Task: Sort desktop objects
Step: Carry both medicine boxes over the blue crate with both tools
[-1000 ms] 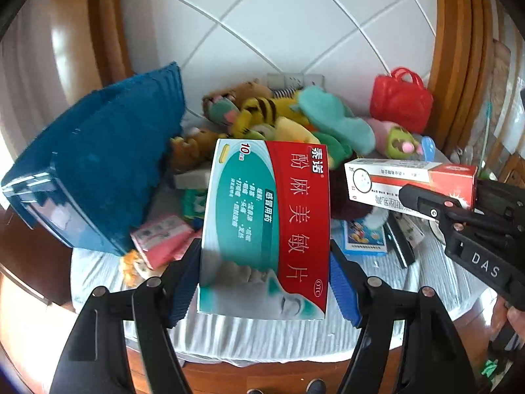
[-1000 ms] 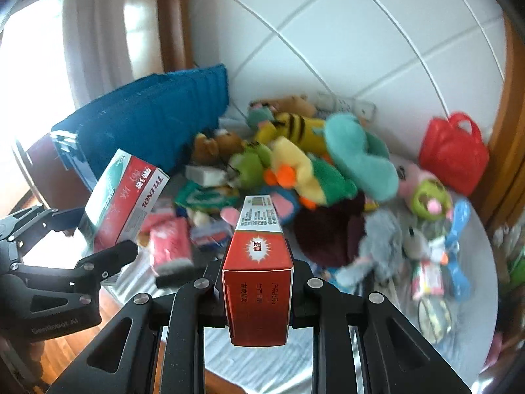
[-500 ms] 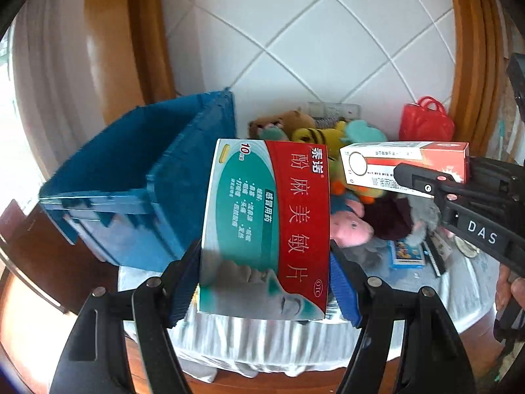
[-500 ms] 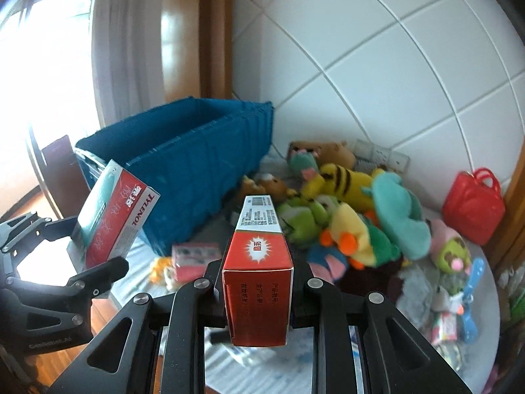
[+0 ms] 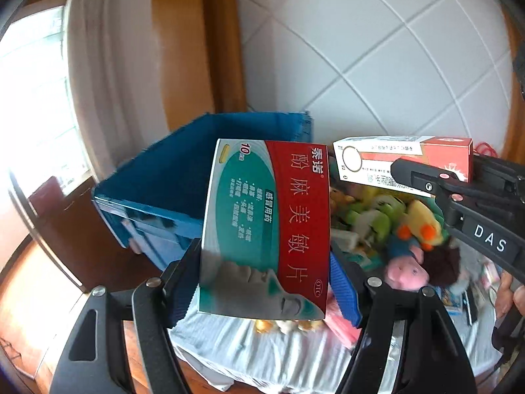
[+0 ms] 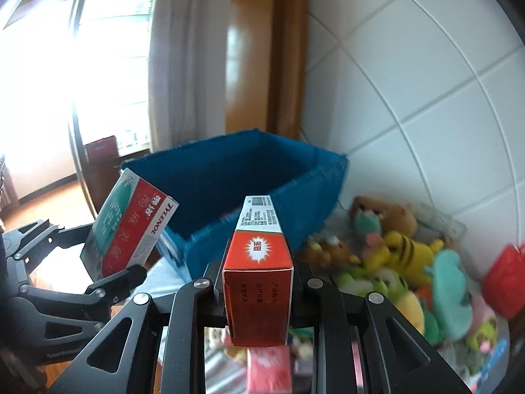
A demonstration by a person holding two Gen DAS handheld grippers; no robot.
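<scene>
Blue bin sits at the table's left edge, open-topped. Left gripper pinches a Tylenol box, marked "10" and "OTC", by its side edges so the face shows. Right gripper pinches a red carton lengthwise. Both hang near the bin, likely for dropping in.

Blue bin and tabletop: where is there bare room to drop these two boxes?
The blue bin shows mostly open dark interior beyond the red box and the Tylenol box. A bare strip of white cloth runs along the table's near edge. The plush toys crowd the side beside the bin toward the tiled wall.
</scene>
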